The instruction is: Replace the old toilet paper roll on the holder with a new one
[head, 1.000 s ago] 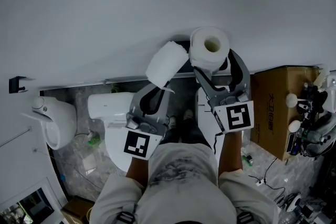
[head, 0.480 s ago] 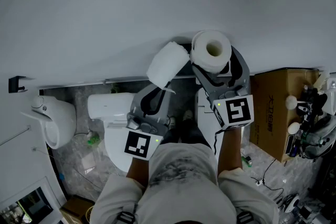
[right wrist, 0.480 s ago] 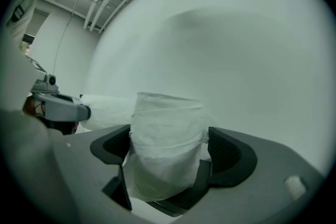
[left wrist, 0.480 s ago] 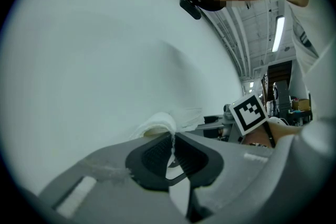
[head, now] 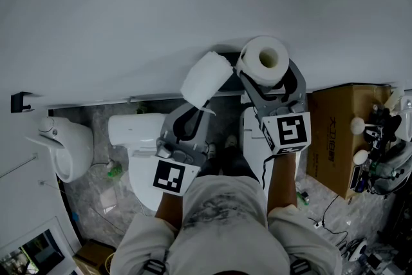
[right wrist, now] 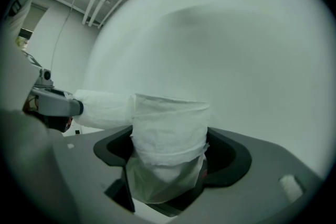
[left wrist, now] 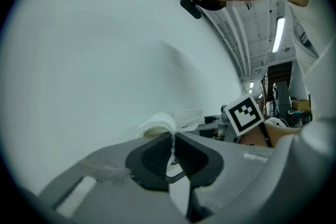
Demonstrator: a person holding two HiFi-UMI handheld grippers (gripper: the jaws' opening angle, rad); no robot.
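A new white toilet paper roll (head: pixel 264 60) with an open core stands upright between the wide jaws of my right gripper (head: pixel 266 74), close to the white wall. The jaws are closing, and in the right gripper view both pads (right wrist: pixel 223 157) touch the roll (right wrist: pixel 168 139). The old roll (head: pixel 206 77) lies tilted to its left, with a dark holder (head: pixel 223 51) partly hidden behind it. My left gripper (head: pixel 196 106) is shut on a thin paper tail (left wrist: pixel 170 141) hanging from the old roll (left wrist: pixel 157 124).
The white wall (head: pixel 161 3) fills the upper half of the head view. On the floor below stand a white toilet (head: pixel 138 138), a white fixture (head: pixel 64 151) at left and a cardboard box (head: pixel 338 132) at right, with cables and equipment beside it.
My right gripper has shifted the new roll slightly to the right along the wall. The left gripper and the old roll have not moved.
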